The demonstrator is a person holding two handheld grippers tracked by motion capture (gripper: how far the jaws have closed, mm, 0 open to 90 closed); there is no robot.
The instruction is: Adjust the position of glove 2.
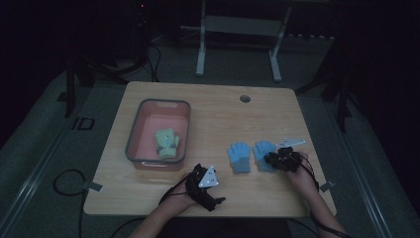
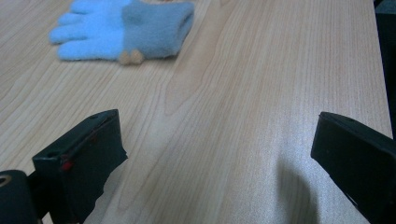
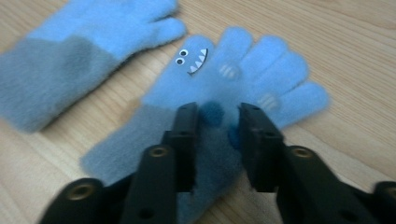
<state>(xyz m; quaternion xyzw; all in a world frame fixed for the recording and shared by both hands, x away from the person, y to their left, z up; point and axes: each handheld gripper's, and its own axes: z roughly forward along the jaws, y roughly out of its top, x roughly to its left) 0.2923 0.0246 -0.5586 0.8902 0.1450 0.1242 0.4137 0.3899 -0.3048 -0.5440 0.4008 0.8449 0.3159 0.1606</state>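
1. Bare wooden table stretches between the pink bin and two blue gloves, open to passage.
2. Left gripper occupies the near edge.
3. Right gripper covers the right glove.

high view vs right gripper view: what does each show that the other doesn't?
High view alone: the pink bin with a green glove inside, the left gripper near the table's front edge, both forearms, the floor.

Right gripper view alone: the face on the right blue glove, with eyes and a toothy mouth, and its dark pom-pom between the right gripper's narrowly parted jaws.

Both: the left blue glove beside the right one, the right gripper over the latter, the wooden tabletop.
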